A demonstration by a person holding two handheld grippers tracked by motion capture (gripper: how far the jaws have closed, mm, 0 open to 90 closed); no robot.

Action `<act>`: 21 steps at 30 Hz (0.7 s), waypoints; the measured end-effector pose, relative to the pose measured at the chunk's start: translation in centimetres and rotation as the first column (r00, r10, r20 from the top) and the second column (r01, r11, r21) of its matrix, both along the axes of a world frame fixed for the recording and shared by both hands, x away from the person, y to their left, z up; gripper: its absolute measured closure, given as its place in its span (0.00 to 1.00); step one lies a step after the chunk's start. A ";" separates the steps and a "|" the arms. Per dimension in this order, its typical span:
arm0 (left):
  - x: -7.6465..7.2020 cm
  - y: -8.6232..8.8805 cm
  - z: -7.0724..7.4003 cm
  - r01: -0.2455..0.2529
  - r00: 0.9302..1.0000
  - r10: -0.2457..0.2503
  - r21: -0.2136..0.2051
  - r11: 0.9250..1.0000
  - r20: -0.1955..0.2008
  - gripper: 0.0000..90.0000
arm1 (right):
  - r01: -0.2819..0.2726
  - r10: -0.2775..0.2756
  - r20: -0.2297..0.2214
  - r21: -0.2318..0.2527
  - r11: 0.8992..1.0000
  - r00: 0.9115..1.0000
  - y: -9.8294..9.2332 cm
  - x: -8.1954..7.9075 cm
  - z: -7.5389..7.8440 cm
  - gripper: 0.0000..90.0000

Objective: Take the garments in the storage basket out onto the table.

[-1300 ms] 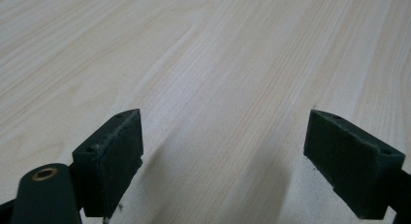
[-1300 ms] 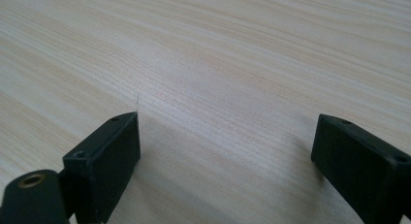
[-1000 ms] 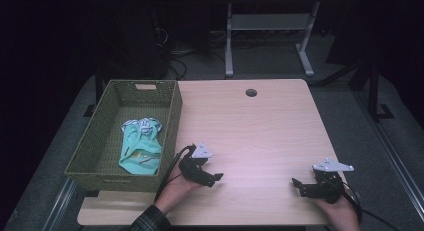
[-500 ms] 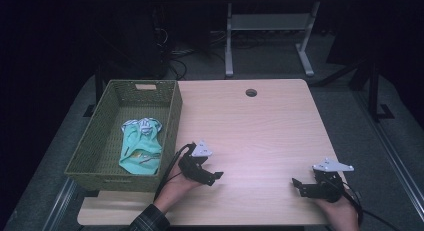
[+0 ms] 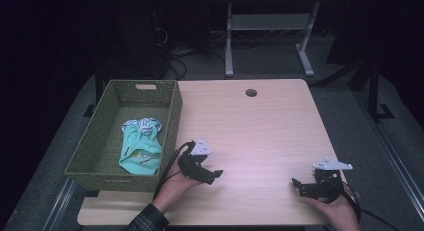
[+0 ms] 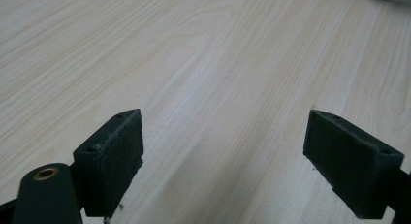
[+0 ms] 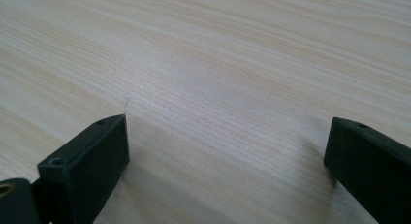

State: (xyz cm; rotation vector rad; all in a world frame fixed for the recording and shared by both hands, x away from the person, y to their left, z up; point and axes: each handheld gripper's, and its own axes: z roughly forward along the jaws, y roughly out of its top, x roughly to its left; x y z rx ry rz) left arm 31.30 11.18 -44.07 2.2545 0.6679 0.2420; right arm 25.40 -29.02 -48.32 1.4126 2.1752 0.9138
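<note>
A pale wood-grain table (image 5: 260, 126) stands in a dark room. At its left, a woven green basket (image 5: 97, 141) holds the crumpled mint garment (image 5: 141, 147). At the near edge, the left gripper (image 5: 214, 175) rests spread and empty. The right gripper (image 5: 298, 186) has just been opening onto bare wood, so the drop looks finished.

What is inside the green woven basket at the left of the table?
Inside the green woven basket lies a crumpled mint-green garment with a striped edge, resting on the basket floor toward the right wall. Whatever is beneath the cloth is covered, and the near wall hides the closest strip of floor.
</note>
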 end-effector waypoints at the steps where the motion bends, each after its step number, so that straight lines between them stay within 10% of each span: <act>1: 0.0 0.0 0.0 -0.002 1.000 0.002 -0.002 1.000 -0.001 0.15 | -0.006 0.006 0.000 0.000 1.000 1.000 0.0 0.0 0.0 0.02; 21: 0.1 0.0 1.6 0.006 1.000 -0.006 -0.015 1.000 -0.002 0.16 | -0.022 0.022 0.002 0.001 1.000 1.000 0.1 0.0 0.0 0.02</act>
